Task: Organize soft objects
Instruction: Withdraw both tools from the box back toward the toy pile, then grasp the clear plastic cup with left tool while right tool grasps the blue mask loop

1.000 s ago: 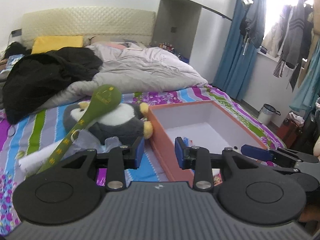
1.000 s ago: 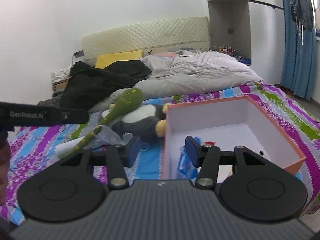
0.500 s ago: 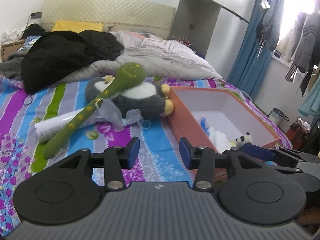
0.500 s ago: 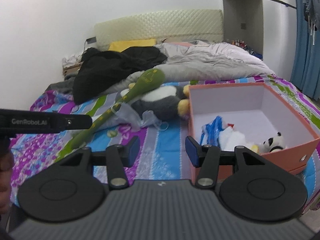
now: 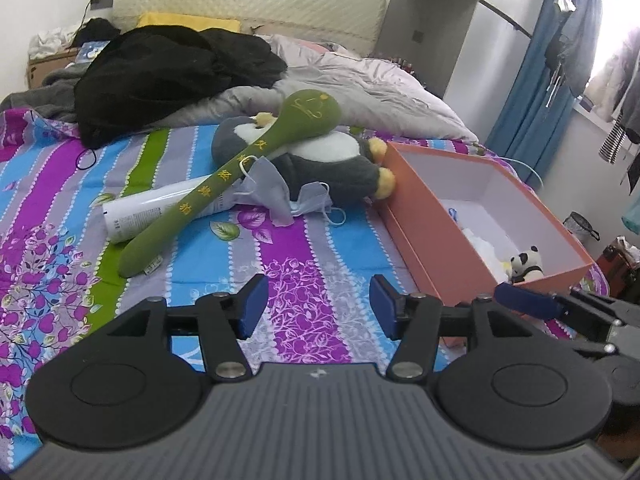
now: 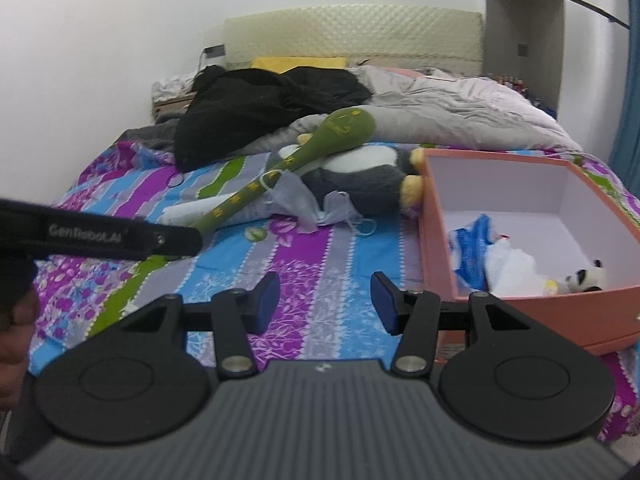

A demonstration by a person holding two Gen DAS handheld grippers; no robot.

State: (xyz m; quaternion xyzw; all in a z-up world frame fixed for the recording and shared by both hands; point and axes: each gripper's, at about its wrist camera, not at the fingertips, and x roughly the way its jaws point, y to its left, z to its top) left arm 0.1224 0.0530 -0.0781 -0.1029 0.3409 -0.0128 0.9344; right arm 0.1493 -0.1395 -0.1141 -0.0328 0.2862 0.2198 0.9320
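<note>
An orange box (image 5: 416, 216) (image 6: 436, 240) with a white inside sits on the right of the bed. It holds a small panda toy (image 5: 524, 264) (image 6: 588, 278) and blue and white soft items (image 6: 484, 248). To its left lies a grey-and-white plush penguin (image 5: 336, 160) (image 6: 364, 180) with a long green plush mallet (image 5: 224, 176) (image 6: 304, 160) leaning across it, and blue face masks (image 5: 280, 200) (image 6: 316, 204). My left gripper (image 5: 316, 310) and right gripper (image 6: 324, 304) are both open and empty, held above the striped sheet short of these things.
A white spray can (image 5: 156, 208) lies under the mallet. A black garment (image 5: 160, 76) and a grey duvet (image 5: 360, 84) are piled at the bed's head. Blue curtains (image 5: 524, 100) and hanging clothes are to the right. The left gripper's arm (image 6: 100, 236) shows in the right wrist view.
Both grippers have pulled back and up from the box, so more of the sheet and the box's contents show. Both jaws have opened wider.
</note>
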